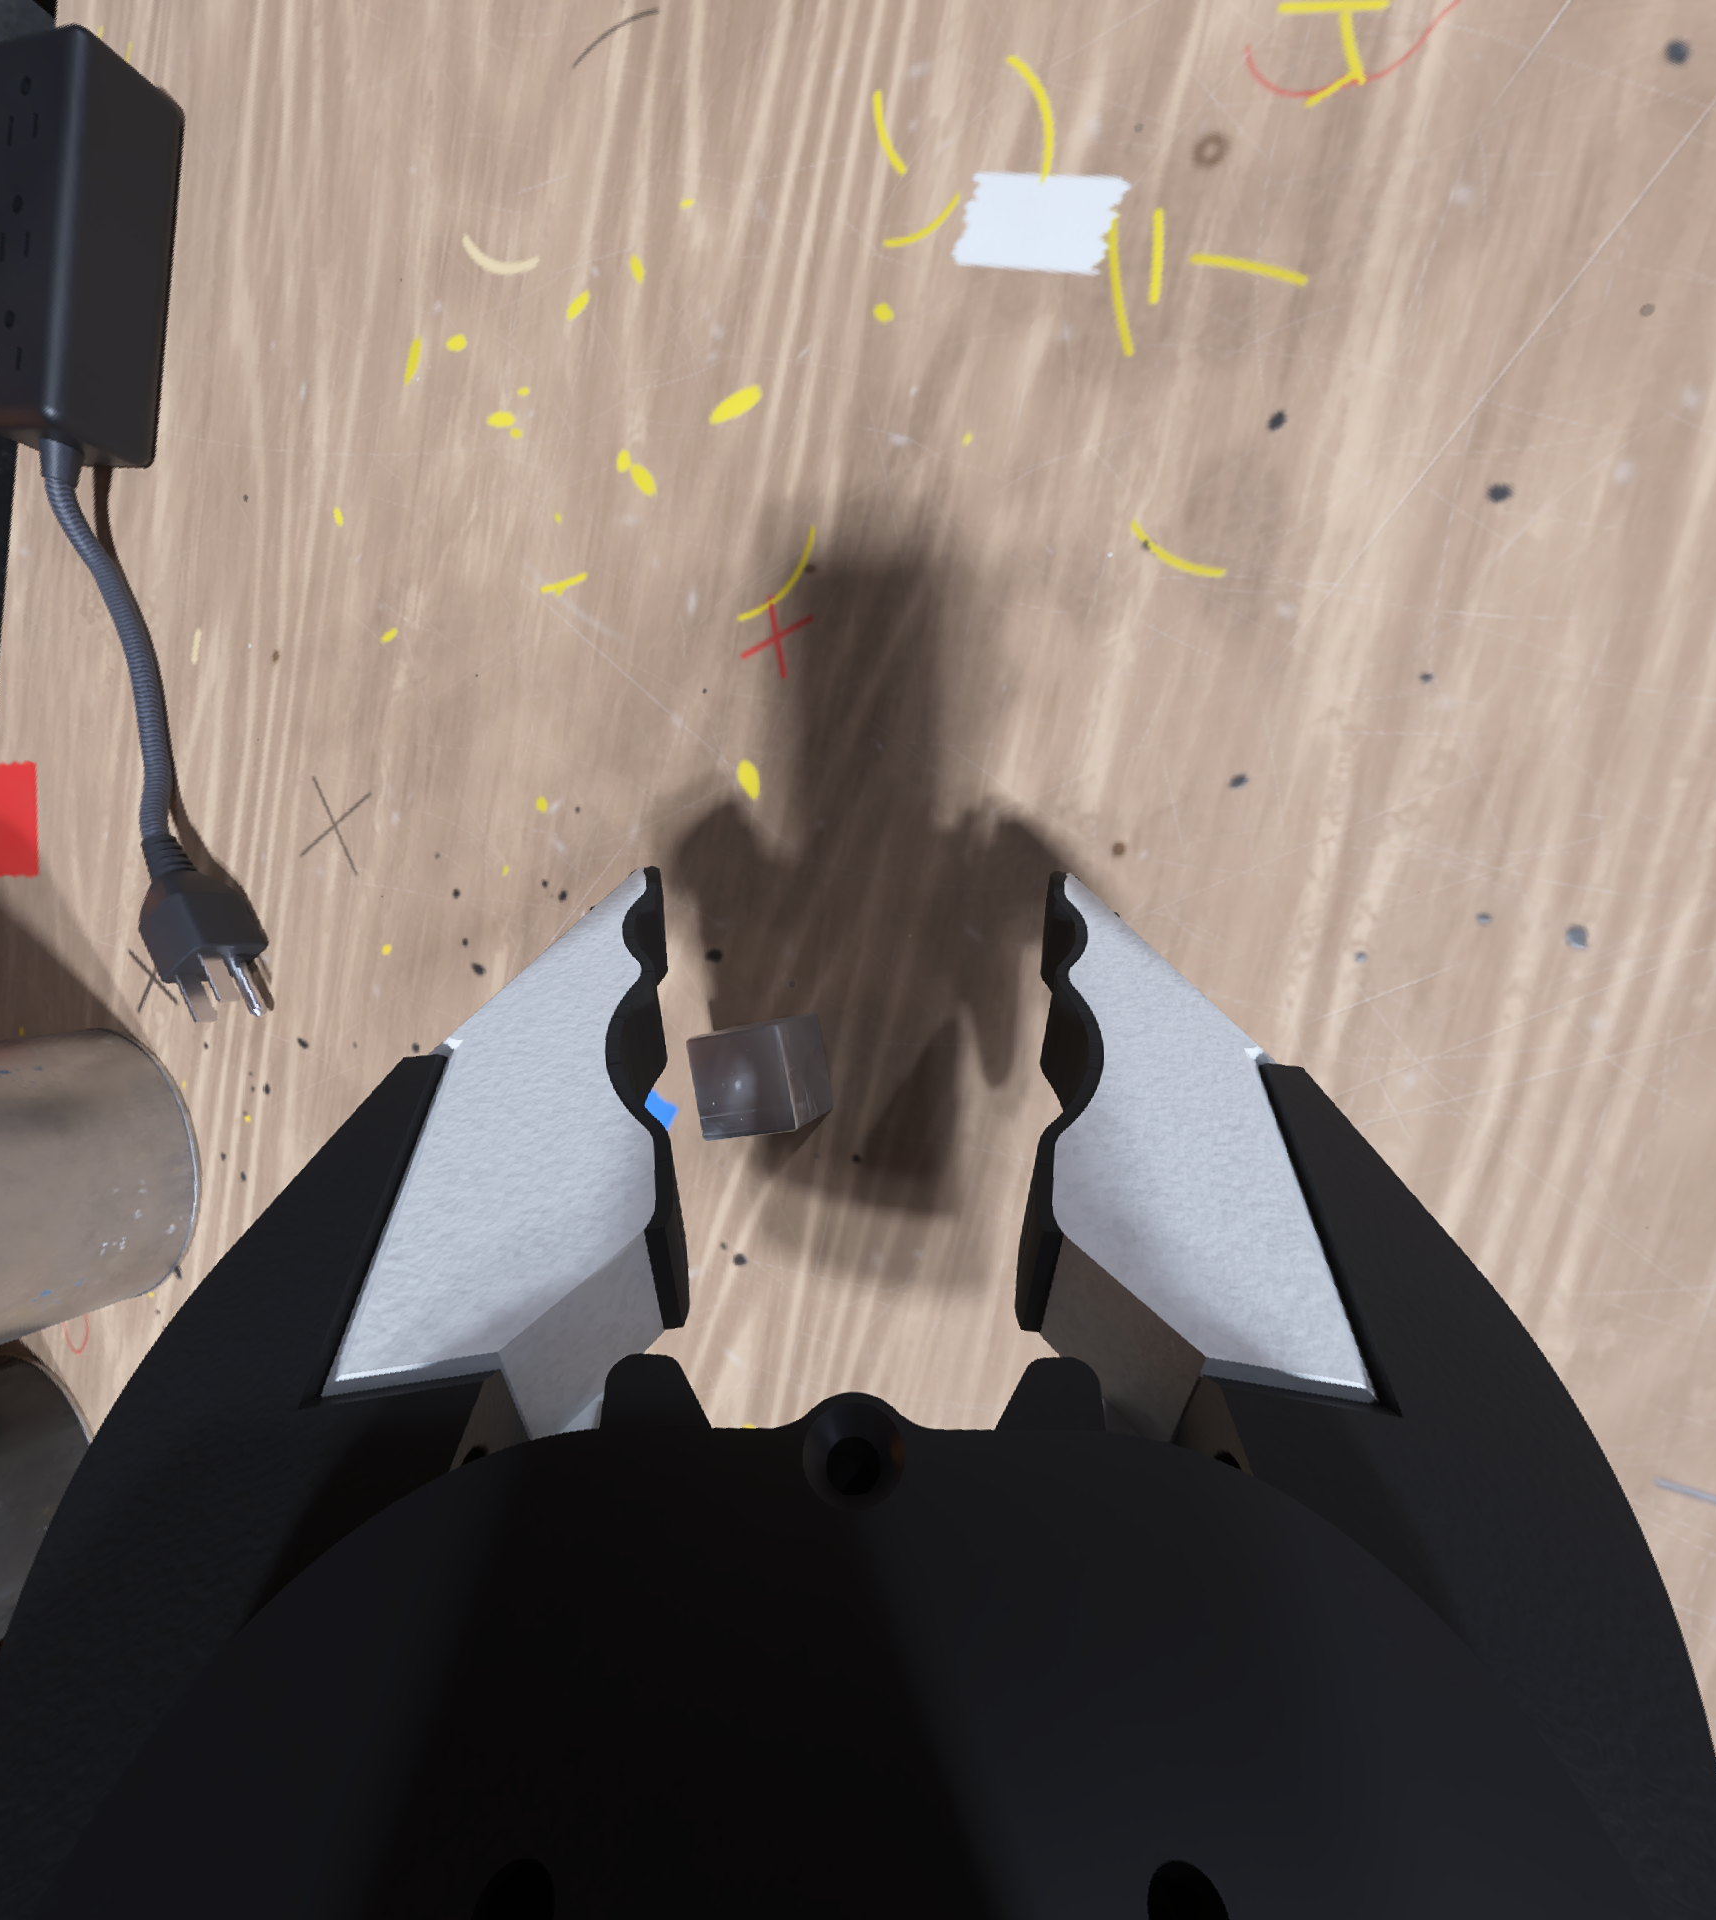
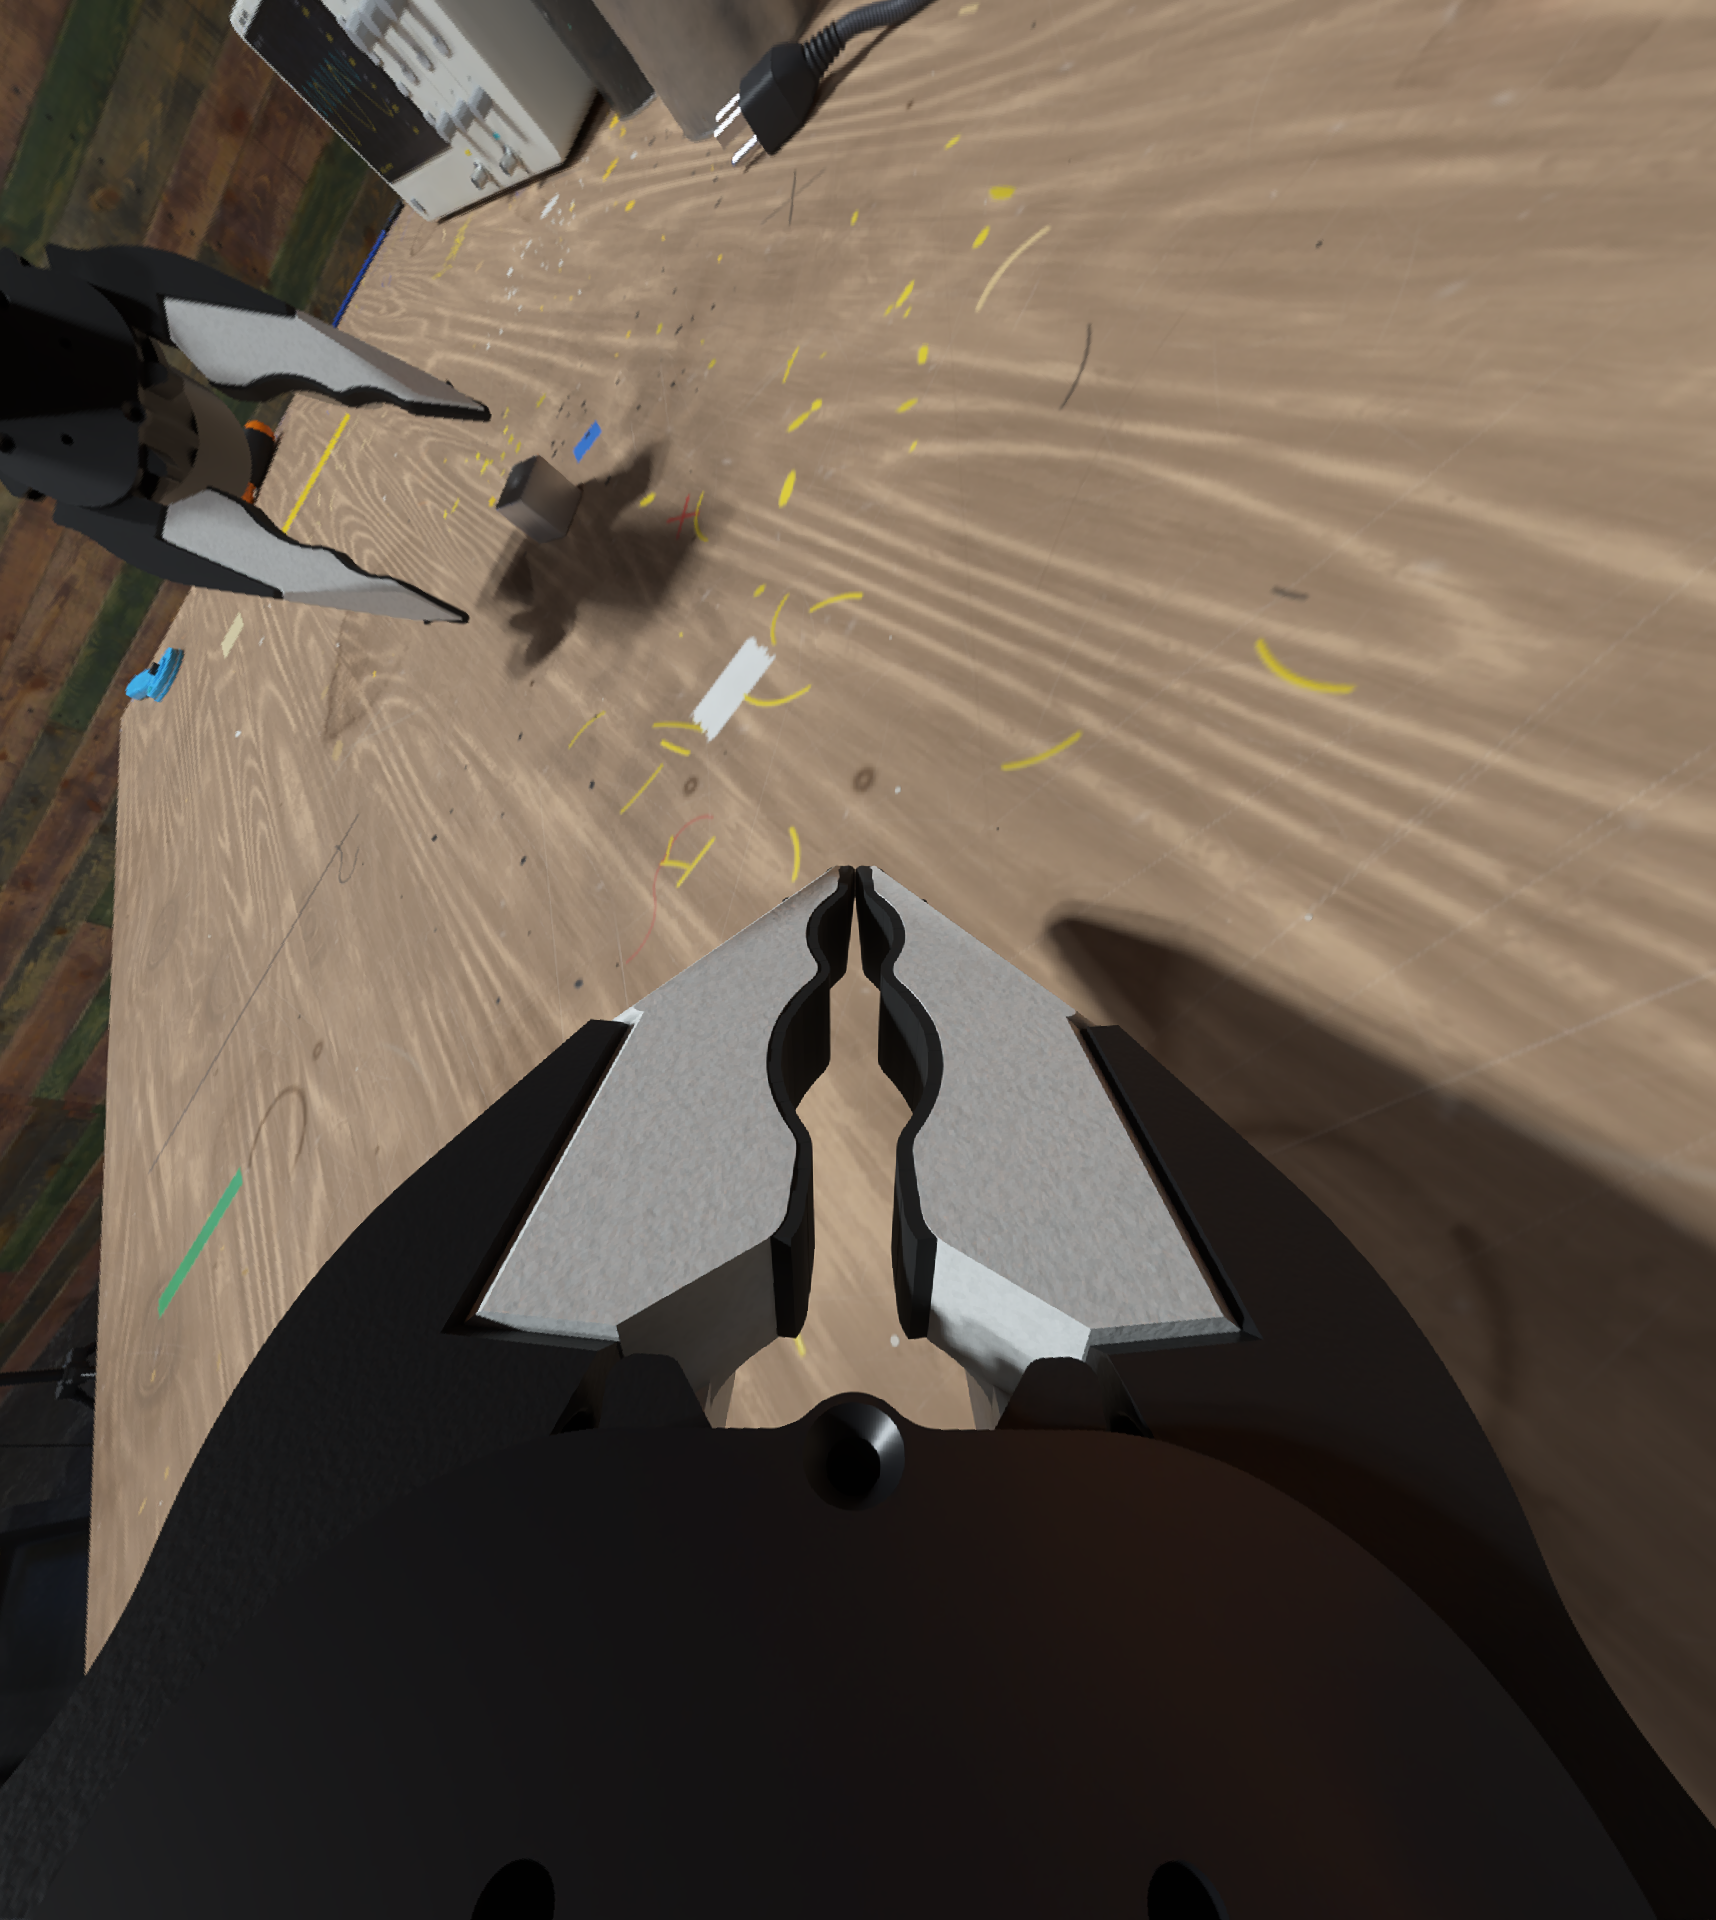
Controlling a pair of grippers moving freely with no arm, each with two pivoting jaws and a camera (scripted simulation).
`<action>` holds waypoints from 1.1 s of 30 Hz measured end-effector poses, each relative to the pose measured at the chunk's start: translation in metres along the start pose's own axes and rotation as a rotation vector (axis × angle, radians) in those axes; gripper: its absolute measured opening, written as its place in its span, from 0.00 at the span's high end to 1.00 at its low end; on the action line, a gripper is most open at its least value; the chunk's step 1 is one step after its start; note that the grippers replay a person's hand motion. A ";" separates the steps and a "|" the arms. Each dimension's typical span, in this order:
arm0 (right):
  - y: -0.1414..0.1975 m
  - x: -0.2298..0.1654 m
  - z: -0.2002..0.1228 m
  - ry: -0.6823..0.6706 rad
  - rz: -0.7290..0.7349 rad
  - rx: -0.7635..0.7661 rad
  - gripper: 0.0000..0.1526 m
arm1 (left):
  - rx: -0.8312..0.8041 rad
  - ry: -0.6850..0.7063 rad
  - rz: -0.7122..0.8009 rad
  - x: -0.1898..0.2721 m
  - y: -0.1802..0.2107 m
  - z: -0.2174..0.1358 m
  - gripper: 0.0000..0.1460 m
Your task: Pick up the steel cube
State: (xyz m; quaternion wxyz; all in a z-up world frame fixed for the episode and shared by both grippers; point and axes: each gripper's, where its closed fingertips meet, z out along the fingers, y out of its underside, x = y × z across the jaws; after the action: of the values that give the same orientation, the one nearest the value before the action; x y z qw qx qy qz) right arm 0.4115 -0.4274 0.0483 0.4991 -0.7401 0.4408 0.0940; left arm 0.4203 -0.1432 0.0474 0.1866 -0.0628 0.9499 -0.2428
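Observation:
The steel cube (image 1: 756, 1076) is small, grey and shiny and rests on the wooden table (image 1: 1353, 727). My left gripper (image 1: 854, 894) is open and hangs above it; in the left wrist view the cube lies between the fingers, close to the left one. The right wrist view shows the cube (image 2: 539, 499) just ahead of the left gripper's (image 2: 478, 514) tips, with the gripper's shadow beside it. My right gripper (image 2: 854, 878) is shut and empty, well away from the cube over bare table.
A black power adapter (image 1: 75, 239) with grey cord and plug (image 1: 205, 951) lies at the left. Metal cylinders (image 1: 33, 1174) stand at the left edge. A beige instrument box (image 2: 418, 94) sits at the table's far end. White tape (image 1: 1041, 223) and paint marks dot the table.

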 end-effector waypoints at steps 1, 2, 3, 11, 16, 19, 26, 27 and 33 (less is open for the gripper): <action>-0.002 0.000 0.000 0.000 -0.002 0.006 1.00 | -0.001 -0.001 0.000 0.000 0.000 0.000 0.50; -0.005 0.000 0.001 -0.002 -0.003 0.009 1.00 | -0.002 -0.002 0.002 0.001 -0.001 0.000 0.50; -0.009 0.000 0.003 -0.005 -0.005 0.010 1.00 | -0.003 -0.002 0.004 0.002 -0.002 0.000 0.50; -0.037 0.012 0.028 -0.022 0.013 0.019 1.00 | -0.004 -0.010 0.012 0.003 -0.006 0.000 0.50; -0.048 0.013 0.034 -0.003 -0.010 0.030 1.00 | -0.028 -0.015 -0.019 -0.005 0.007 0.000 0.50; -0.046 0.012 0.021 0.023 -0.036 0.037 1.00 | -0.035 -0.017 -0.045 -0.010 0.016 -0.002 0.49; -0.022 0.039 -0.052 0.147 0.037 0.137 1.00 | -0.042 -0.002 -0.091 -0.020 0.028 0.000 0.49; -0.018 0.045 -0.061 0.168 0.054 0.151 1.00 | -0.045 -0.001 -0.097 -0.021 0.030 0.001 0.49; 0.008 0.069 -0.077 0.213 0.123 0.132 1.00 | -0.082 0.041 -0.147 -0.026 0.043 0.010 0.52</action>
State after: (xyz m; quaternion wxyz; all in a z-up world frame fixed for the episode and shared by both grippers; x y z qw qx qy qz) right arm 0.4230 -0.5299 0.0407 0.4903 -0.6831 0.5410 0.0164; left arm 0.4469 -0.1040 0.0270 0.1460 -0.1349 0.9555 -0.2178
